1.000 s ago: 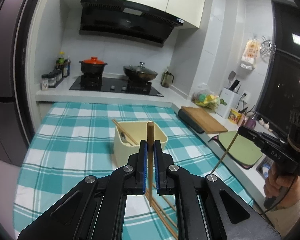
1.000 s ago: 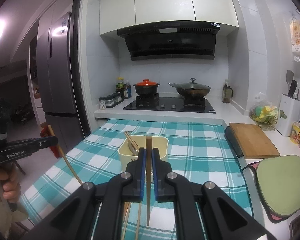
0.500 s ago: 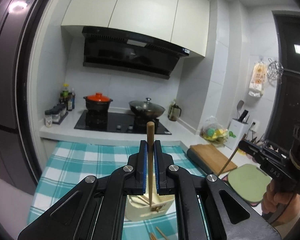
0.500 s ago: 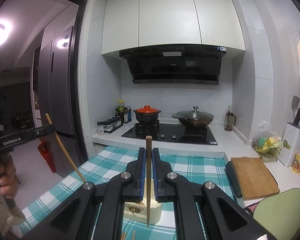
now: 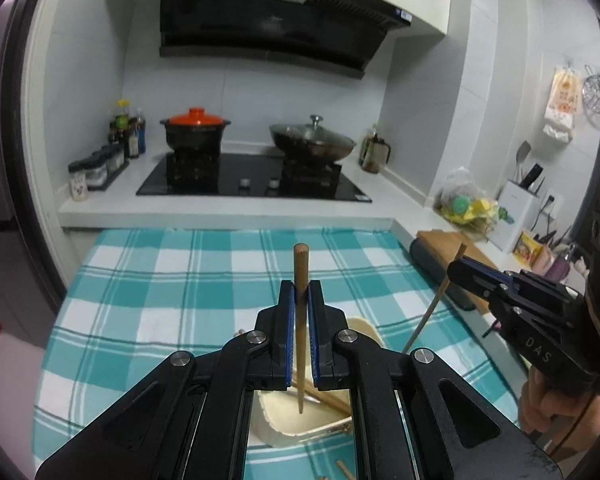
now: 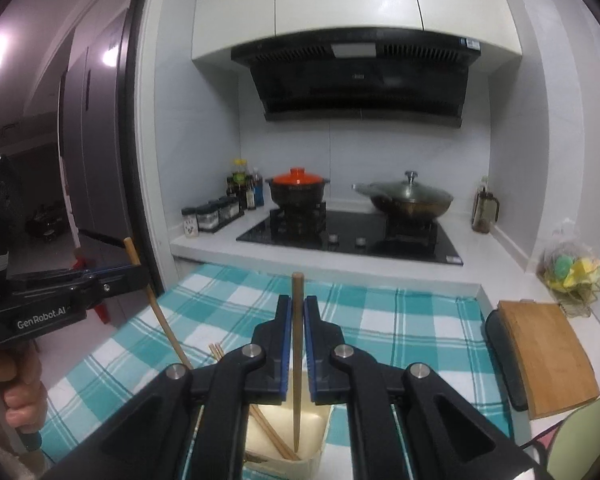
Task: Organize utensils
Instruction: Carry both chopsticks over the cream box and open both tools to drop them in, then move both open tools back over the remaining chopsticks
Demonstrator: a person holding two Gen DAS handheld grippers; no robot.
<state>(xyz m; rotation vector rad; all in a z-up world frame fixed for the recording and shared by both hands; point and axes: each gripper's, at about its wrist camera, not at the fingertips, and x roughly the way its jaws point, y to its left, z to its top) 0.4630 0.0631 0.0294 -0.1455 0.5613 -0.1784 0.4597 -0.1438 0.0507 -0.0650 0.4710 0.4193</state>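
My left gripper point(image 5: 300, 292) is shut on a wooden chopstick point(image 5: 300, 264). The stick stands upright between the blue pads, its thin tip hanging over the cream bin point(image 5: 292, 430) just below the fingers. Two chopsticks point(image 5: 324, 398) lie slanted inside that bin. My right gripper point(image 6: 298, 304) is likewise shut on an upright chopstick point(image 6: 297, 286), tip over the bin point(image 6: 314, 420). Each view shows the other gripper beside it: the right gripper point(image 5: 458, 270) with its stick point(image 5: 432, 312), the left gripper point(image 6: 138, 276) with its stick point(image 6: 166, 326).
The bin sits on a teal checked cloth point(image 5: 172, 280). A loose chopstick point(image 5: 345, 471) lies on the cloth near me. Behind are the hob point(image 5: 252, 180) with two lidded pots, spice jars point(image 5: 96, 168), a cutting board point(image 6: 548, 356), a green mat and a knife block point(image 5: 514, 216).
Both grippers have travelled forward across the cloth with their chopsticks. The bin, earlier ahead of the fingertips, now sits right under both grippers.
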